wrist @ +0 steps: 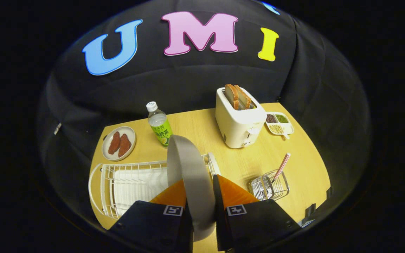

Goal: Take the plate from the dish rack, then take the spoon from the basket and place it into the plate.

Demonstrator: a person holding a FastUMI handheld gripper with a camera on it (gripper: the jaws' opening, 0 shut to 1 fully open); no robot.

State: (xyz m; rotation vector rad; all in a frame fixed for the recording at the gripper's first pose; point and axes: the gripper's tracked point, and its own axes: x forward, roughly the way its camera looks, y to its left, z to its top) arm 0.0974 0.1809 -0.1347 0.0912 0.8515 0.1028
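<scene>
Now: plate (192, 182) edge-on, gripper (202, 207) clenched on its rim, lifted above dish rack (128, 186) at the bench's near-left edge | spoon (282, 166) handle leans up from basket (269, 188), ahead-right of the fingers | bare bench (237, 165) between for set-down.

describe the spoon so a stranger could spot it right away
On the wooden table, right of the white wire dish rack, stands a small wire basket. The spoon leans out of it, the only thing with a red-and-white checked handle.
</scene>
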